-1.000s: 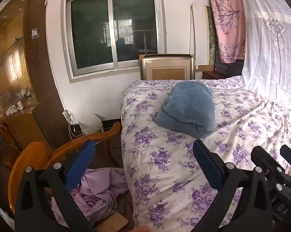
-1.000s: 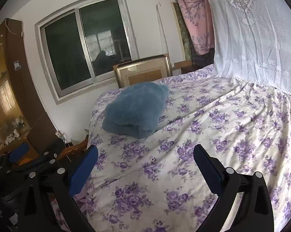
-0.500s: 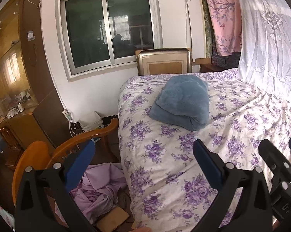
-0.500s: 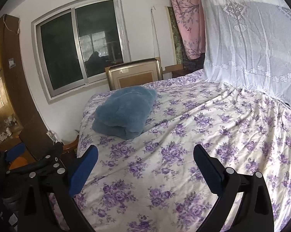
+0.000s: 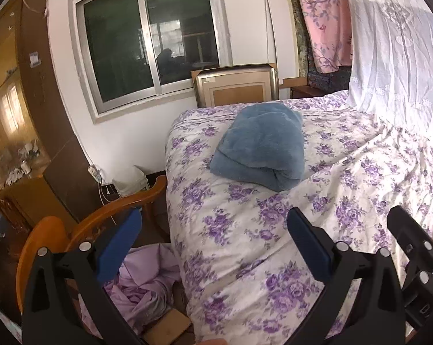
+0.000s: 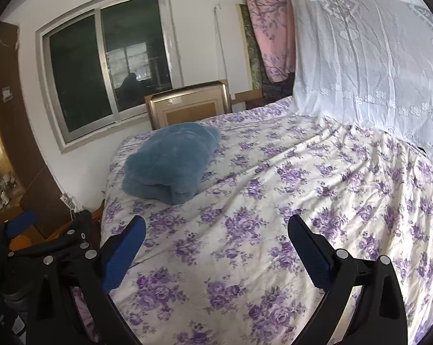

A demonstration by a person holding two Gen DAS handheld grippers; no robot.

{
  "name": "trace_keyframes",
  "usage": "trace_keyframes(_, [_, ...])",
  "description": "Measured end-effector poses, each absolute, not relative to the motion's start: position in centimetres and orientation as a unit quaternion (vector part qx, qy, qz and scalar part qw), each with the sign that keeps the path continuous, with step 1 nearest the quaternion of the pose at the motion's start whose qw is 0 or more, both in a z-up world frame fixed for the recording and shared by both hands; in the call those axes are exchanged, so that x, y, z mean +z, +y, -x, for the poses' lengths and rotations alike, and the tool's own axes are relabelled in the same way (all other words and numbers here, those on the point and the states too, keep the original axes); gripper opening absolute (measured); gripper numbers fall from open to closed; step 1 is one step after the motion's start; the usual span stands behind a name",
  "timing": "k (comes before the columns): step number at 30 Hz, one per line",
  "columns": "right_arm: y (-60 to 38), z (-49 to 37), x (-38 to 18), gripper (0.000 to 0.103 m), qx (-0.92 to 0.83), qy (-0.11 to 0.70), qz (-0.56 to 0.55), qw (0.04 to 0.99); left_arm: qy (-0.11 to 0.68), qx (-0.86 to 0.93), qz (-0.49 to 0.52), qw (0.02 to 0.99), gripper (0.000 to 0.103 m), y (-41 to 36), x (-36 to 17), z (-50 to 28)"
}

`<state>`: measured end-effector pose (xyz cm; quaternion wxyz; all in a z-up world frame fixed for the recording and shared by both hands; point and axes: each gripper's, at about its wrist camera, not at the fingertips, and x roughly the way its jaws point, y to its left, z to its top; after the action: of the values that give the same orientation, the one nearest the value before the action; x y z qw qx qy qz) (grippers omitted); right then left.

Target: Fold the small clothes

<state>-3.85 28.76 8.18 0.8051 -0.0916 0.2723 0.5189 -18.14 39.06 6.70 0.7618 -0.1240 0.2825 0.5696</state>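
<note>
Clothes to be folded look to be the lilac heap (image 5: 141,290) on the wooden chair (image 5: 81,230) beside the bed (image 5: 245,230) — nothing small lies on the flowered spread yet, only a folded blue blanket (image 5: 262,149) near the headboard. Left hand-held gripper (image 5: 213,238) and right hand-held gripper (image 6: 216,241) both hover with fingers wide apart, holding nothing. Likely step: fetch a garment. Best to swing the left one down to the heap, pinch a single edge — not a bunch — and lay it flat on the bare spread.
</note>
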Motion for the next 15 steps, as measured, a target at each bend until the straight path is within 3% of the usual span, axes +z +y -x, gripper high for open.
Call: trace_keyframes(15, [38.6, 3.8, 10.1, 0.1, 0.531, 0.266, 0.117, 0.796, 0.256, 0.576, 0.161, 0.76, 0.099, 48.3, 7.4, 18.1])
